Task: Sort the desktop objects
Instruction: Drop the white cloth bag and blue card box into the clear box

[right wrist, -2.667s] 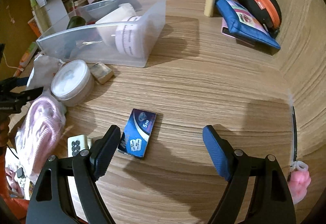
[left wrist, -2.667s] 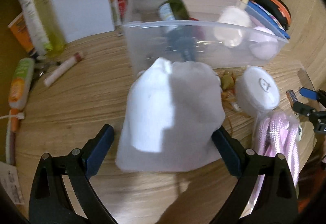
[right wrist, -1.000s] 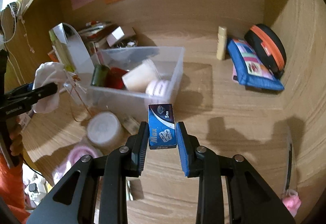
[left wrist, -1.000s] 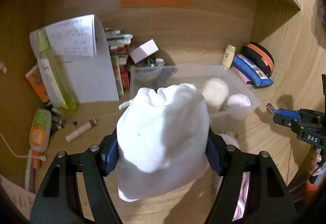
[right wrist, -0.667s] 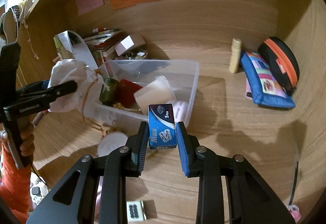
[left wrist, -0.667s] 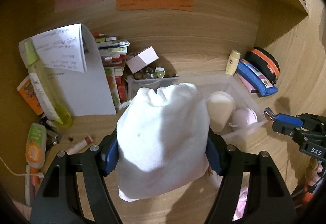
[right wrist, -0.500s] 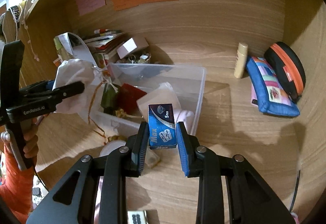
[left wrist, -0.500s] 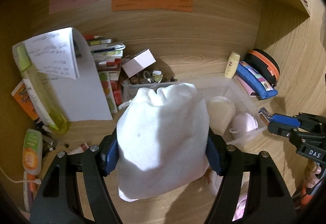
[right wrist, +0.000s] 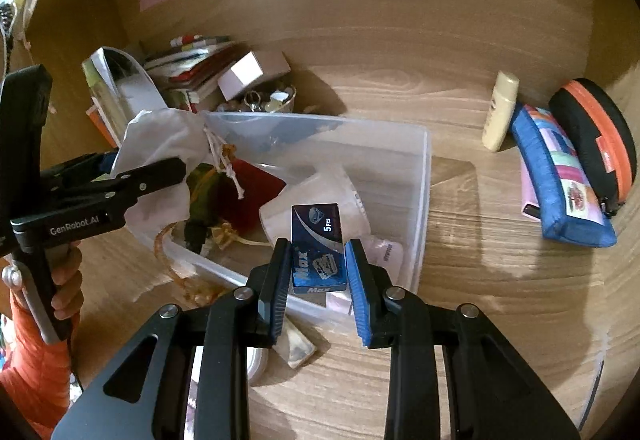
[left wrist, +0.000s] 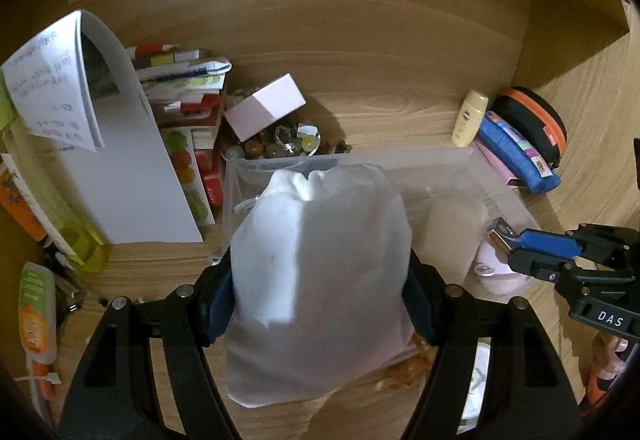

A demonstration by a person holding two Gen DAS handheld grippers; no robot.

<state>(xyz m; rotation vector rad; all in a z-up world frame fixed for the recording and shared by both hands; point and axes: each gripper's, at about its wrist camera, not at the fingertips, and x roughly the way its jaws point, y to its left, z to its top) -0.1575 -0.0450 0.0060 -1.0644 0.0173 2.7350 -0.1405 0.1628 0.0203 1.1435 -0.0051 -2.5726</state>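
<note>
My left gripper is shut on a white drawstring pouch and holds it over the near left corner of the clear plastic bin. In the right wrist view the pouch hangs over the bin's left rim, its cord dangling inside. My right gripper is shut on a small blue "Max" box, held upright above the bin's near side. The bin holds a dark bottle, a red item, a white cup and a pink object.
A yellow tube, a blue pencil case and a black-and-orange case lie at the back right. Books, a pink box and a bowl of trinkets stand behind the bin. Bottles lie at the left.
Both grippers have moved forward over the bin with their loads. The blue box now sits above the bin's inside; the pouch hangs over its left rim.
</note>
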